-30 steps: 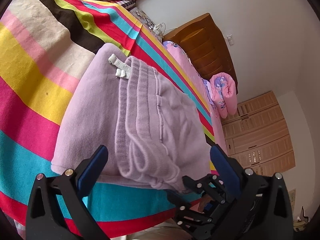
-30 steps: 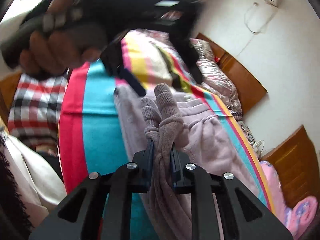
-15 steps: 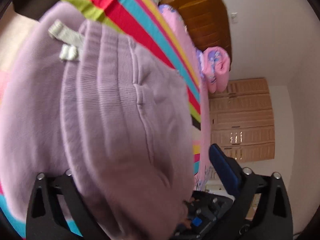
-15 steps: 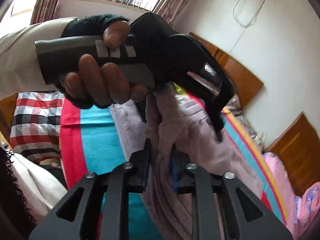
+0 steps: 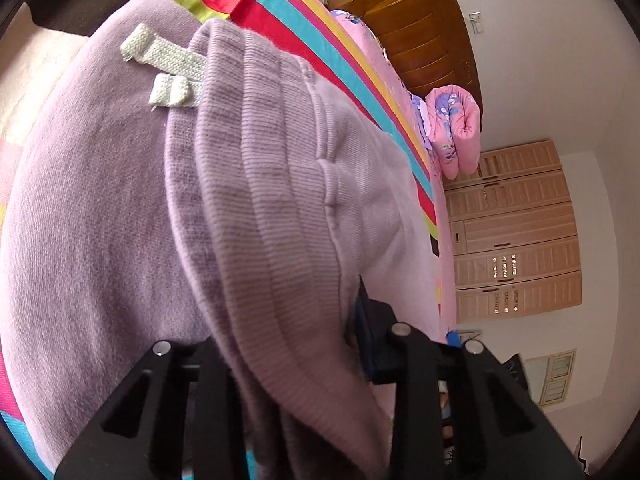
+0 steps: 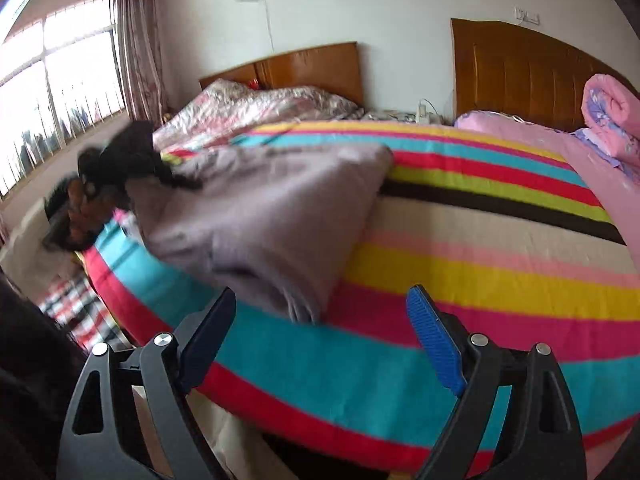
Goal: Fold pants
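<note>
Lying folded on the striped bedspread (image 6: 500,248), the lilac pants (image 6: 256,216) sit near the bed's front edge, their white drawstring (image 5: 168,68) showing by the ribbed waistband (image 5: 256,184). The left gripper (image 5: 296,360) has just been closing and now pinches the waistband between its fingers. The right gripper (image 6: 320,320) has just been opening; its jaws stand wide with nothing between them, just short of the near fold of the pants.

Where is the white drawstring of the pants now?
In the left wrist view, upper left, the white drawstring lies on the lilac pants, beside the ribbed waistband.
</note>
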`<state>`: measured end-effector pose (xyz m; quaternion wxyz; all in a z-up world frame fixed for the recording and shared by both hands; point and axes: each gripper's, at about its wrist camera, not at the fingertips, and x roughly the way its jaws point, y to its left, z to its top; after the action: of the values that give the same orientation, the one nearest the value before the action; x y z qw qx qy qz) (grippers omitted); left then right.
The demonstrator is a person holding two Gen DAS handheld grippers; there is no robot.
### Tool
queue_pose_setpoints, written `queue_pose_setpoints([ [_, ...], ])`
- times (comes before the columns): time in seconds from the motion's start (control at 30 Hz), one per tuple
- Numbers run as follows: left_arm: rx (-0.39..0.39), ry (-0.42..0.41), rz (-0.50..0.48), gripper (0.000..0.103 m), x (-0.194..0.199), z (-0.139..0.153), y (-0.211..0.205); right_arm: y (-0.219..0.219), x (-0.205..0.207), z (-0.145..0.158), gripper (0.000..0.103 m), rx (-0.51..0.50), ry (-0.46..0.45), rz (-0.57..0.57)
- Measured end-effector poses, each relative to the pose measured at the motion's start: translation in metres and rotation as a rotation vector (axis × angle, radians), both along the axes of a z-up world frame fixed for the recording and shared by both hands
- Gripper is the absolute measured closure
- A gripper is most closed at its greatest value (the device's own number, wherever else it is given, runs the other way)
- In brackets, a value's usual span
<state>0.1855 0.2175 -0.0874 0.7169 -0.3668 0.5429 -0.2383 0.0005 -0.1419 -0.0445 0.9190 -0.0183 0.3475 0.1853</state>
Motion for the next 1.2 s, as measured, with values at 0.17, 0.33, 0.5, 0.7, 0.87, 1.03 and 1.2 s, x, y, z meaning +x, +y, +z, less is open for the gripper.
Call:
queue_pose_setpoints([
  [0.17,0.036,-0.010,-0.001,0.070,0.001,0.007,-0.006,0.020,0.021,-0.014,0.021,-0.018,-0.012,-0.043],
  [0.33,0.116,-0.079,0.021,0.076,-0.004,0.044,-0.026,0.027,0.042,-0.023,0.021,-0.117,-0.038,-0.127],
  [0.5,0.178,-0.303,-0.054,0.080,0.001,0.135,-0.054,0.043,0.037,-0.028,0.021,-0.268,-0.069,-0.108],
  [0.7,0.205,-0.375,-0.030,0.080,-0.006,0.138,-0.012,0.045,0.039,-0.034,0.017,-0.278,-0.074,-0.124],
  [0.87,-0.067,-0.188,0.145,0.079,-0.029,0.000,0.062,0.039,0.044,-0.032,0.015,-0.256,-0.044,-0.118],
  [1.03,0.052,-0.226,0.156,0.079,-0.032,0.018,0.050,0.045,0.048,-0.026,0.015,-0.274,-0.027,-0.127],
  [1.2,0.177,-0.301,0.127,0.080,-0.039,0.062,0.033,0.045,0.047,-0.031,0.015,-0.250,-0.007,-0.123],
])
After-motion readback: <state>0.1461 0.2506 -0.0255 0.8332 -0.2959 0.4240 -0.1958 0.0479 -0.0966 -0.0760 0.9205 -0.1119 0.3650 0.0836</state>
